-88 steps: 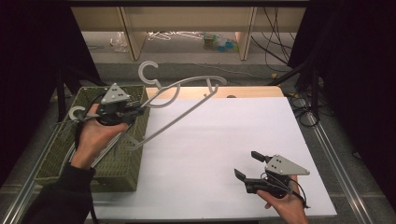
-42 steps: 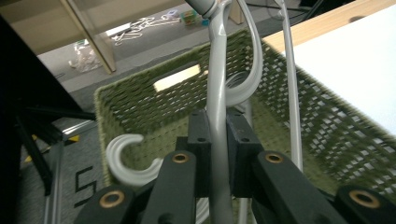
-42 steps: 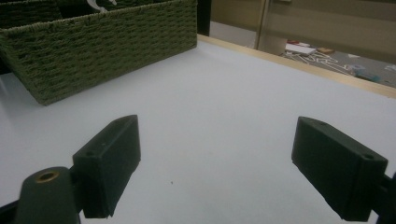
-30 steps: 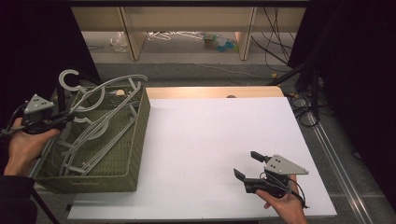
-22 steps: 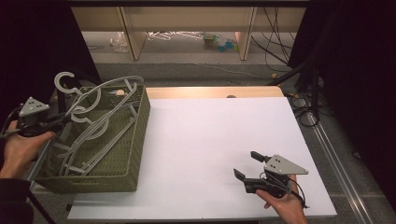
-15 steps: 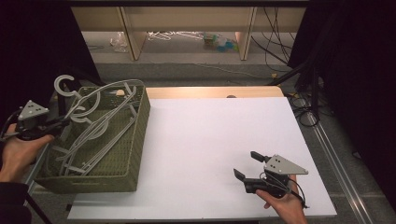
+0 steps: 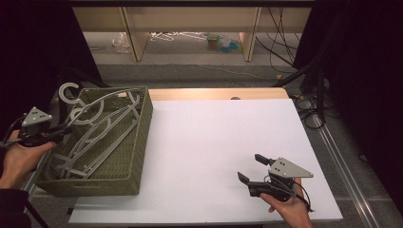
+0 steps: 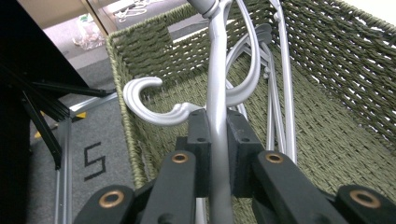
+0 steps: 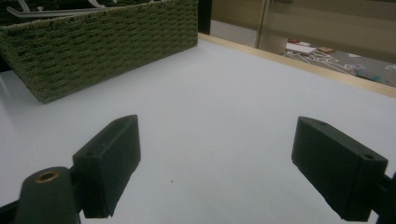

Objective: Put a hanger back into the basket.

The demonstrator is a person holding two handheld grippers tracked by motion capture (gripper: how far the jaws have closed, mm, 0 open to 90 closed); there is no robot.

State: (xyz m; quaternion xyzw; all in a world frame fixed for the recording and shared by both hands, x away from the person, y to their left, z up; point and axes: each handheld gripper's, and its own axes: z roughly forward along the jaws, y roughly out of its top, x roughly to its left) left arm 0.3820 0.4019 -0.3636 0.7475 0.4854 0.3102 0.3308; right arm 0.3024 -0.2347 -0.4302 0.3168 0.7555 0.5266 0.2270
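A: What has the left gripper [image 8: 217, 154] got?
B: Its jaws are clamped on a hanger [image 8: 215, 93] at the basket's [image 7: 139, 142] left rim, above the other hangers [image 7: 95, 142] inside.
A: And the right gripper [image 7: 251, 168]?
B: Wide open, holding nothing, well right of the basket.

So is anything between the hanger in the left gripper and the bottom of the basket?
Yes. The left gripper is shut on the hanger, and other grey hangers already lie in the woven basket beneath it, so it would land on those.
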